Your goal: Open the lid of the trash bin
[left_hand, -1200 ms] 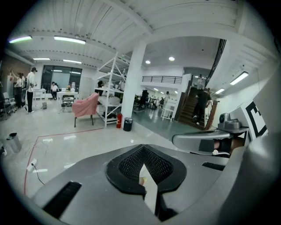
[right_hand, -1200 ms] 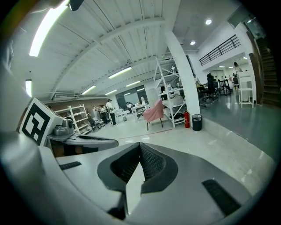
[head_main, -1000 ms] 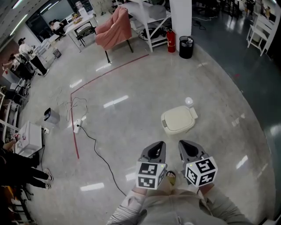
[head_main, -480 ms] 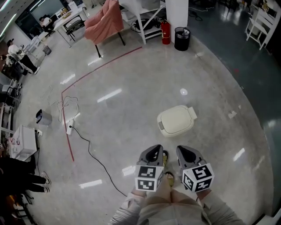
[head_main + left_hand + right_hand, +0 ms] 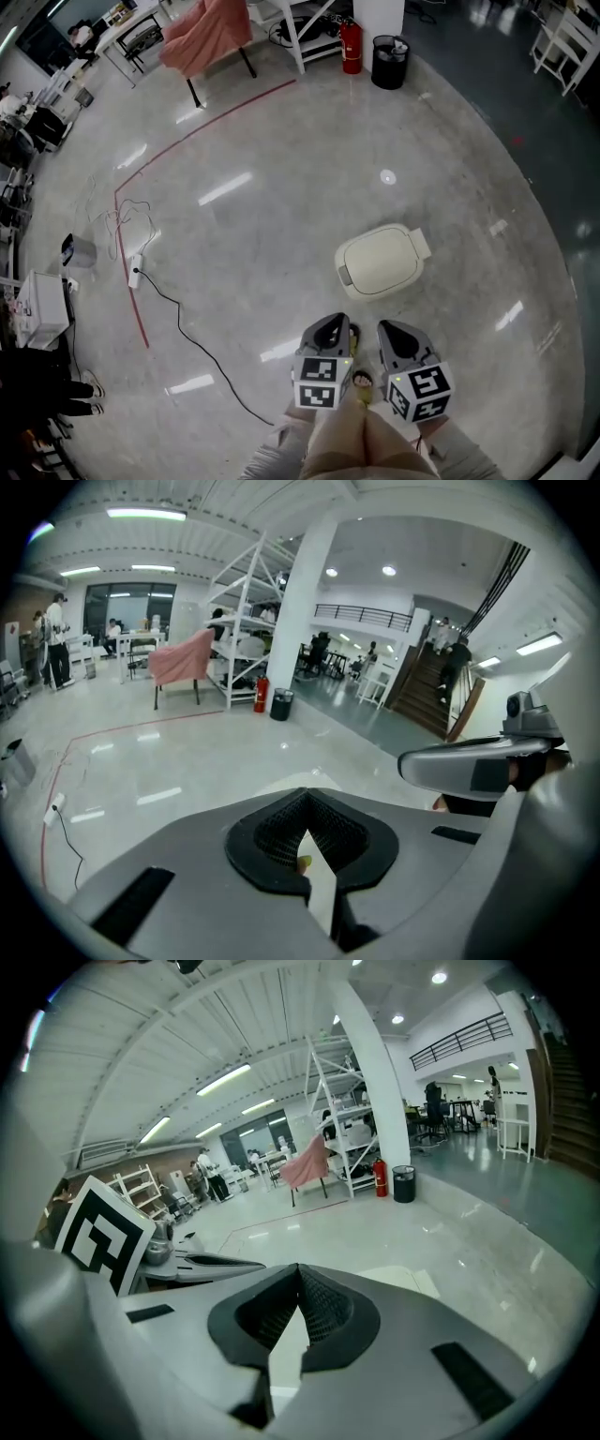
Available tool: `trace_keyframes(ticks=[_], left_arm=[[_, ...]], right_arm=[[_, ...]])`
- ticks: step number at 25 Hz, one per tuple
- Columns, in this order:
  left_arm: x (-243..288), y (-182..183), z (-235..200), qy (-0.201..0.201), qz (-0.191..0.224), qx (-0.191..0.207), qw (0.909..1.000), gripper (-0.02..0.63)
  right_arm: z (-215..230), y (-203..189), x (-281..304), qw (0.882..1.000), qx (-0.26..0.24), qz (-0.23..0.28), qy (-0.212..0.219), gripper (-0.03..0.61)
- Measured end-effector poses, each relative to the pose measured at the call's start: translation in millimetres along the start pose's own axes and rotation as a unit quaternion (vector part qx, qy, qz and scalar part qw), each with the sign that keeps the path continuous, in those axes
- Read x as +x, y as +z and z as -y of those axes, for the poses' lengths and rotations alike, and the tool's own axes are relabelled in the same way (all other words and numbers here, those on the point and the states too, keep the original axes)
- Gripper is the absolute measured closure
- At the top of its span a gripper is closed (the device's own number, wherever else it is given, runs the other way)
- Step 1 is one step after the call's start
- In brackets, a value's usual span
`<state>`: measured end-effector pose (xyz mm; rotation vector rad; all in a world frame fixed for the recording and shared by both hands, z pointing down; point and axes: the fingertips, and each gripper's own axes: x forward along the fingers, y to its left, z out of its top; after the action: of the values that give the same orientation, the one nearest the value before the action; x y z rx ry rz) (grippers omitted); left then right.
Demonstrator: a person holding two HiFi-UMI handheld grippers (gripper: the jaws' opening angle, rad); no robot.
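Note:
A cream trash bin (image 5: 380, 262) with a rounded flat lid stands on the shiny grey floor, lid down. It is a short way ahead of both grippers. My left gripper (image 5: 334, 322) and right gripper (image 5: 390, 328) are held side by side low in the head view, jaws pointing at the bin and touching nothing. Both are shut and empty. In the left gripper view the gripper (image 5: 305, 794) hides most of the bin (image 5: 292, 778). In the right gripper view the bin (image 5: 401, 1279) shows just past the gripper (image 5: 300, 1267).
A black waste basket (image 5: 389, 49) and a red fire extinguisher (image 5: 351, 47) stand by a white pillar far ahead, and a pink chair (image 5: 204, 23) to their left. A red floor line (image 5: 197, 127), a power strip with a black cable (image 5: 136, 272) and a white box (image 5: 42, 309) lie left.
The whole view has moved forward. The bin now lies nearer to the grippers and lower in the head view. Both grippers stay shut and side by side.

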<state>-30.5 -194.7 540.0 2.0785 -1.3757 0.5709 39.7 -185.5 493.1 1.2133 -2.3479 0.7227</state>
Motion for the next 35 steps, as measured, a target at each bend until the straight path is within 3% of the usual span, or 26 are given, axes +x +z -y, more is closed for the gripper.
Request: trace_keyframes(ticks=[18, 35], left_arm=[[149.3, -94.1, -62.3, -0.001, -0.062, -0.030, 0.9976, 0.609], [235.2, -149.2, -89.5, -0.005, -0.152, -0.017, 0.9883, 0.609]], right_arm=[[36.7, -101.1, 102.7, 0.997, 0.032, -0.067, -0.006, 0.574], [42.8, -121.2, 134.3, 0.995, 0.059, -0.084, -0.001, 0.574]])
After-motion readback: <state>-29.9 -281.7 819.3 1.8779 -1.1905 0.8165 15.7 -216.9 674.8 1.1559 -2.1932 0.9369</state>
